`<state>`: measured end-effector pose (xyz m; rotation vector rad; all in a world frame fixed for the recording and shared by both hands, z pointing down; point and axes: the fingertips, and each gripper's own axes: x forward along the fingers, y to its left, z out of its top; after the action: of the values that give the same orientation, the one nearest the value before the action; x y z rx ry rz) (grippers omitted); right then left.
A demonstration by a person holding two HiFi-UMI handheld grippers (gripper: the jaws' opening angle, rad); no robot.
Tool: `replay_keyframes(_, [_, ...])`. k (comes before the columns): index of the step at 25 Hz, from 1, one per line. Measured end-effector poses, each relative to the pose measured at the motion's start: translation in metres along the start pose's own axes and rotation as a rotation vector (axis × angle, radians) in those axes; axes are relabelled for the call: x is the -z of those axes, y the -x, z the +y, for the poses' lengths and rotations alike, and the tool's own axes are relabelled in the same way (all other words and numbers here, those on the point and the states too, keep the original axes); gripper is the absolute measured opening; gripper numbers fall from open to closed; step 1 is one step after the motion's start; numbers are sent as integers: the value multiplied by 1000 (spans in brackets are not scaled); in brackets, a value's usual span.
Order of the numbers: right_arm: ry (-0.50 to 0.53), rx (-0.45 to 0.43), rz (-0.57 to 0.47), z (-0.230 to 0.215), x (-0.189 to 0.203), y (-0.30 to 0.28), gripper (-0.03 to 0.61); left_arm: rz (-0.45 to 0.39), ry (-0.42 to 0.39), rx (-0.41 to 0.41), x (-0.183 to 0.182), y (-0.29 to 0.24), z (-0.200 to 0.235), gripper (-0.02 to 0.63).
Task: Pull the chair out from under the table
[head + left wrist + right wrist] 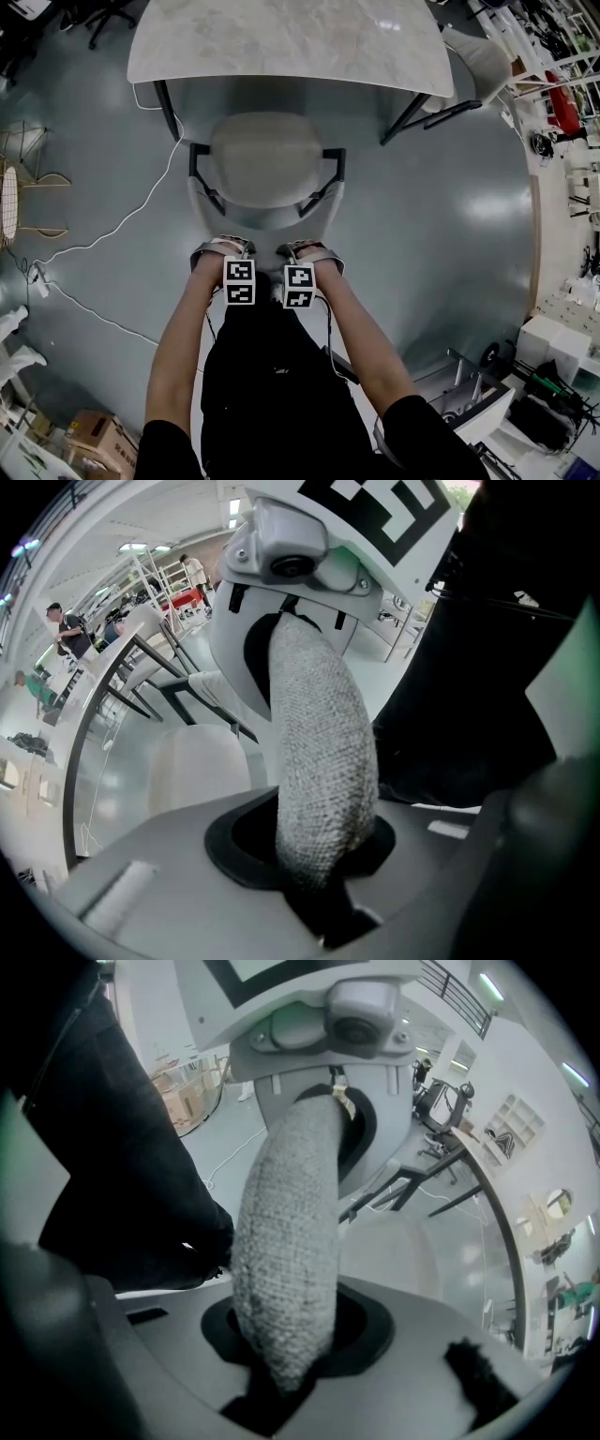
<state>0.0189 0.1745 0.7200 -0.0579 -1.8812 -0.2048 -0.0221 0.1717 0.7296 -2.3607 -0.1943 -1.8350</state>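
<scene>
Squarely, the chair (267, 164) faces the table (281, 42), backrest toward the person.

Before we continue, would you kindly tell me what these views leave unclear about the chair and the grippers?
Head view: the jaws of the left gripper and right gripper, clamped on the chair backrest, sit hidden beneath their marker cubes.
Head view: the chair's feet are covered by its seat.
Head view: a second chair is partly hidden by the table.
</scene>
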Motion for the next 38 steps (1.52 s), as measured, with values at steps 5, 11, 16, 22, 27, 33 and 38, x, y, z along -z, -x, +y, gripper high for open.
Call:
replay_keyframes(5, [2,-4,-2,8,-1,0,92,-1,5,5,-2,-1,-8,75])
replay_keyframes(11, [5,-6,-3,19,-4,2,92,0,5,4,-4,0,-19,75])
replay_keyframes(16, [7,-5,-4,27,-5,2,92,2,13,9,-5,0,-28,75])
replay_keyframes(22, [15,-5,-4,41,-6,3,92,2,20,9,-9,-1,-42,75])
replay_keyframes(27, [13,-6,-5,53,-8,3,92,2,25,8,-11,-2,-53,76])
replay_keyframes(33, [21,-9,-7,74,-8,7,92,4,32,12,-19,-3,-74,76])
replay_keyframes(38, [22,-9,-11,91,-11,8,92,9,33,11,-22,-3,-91,75])
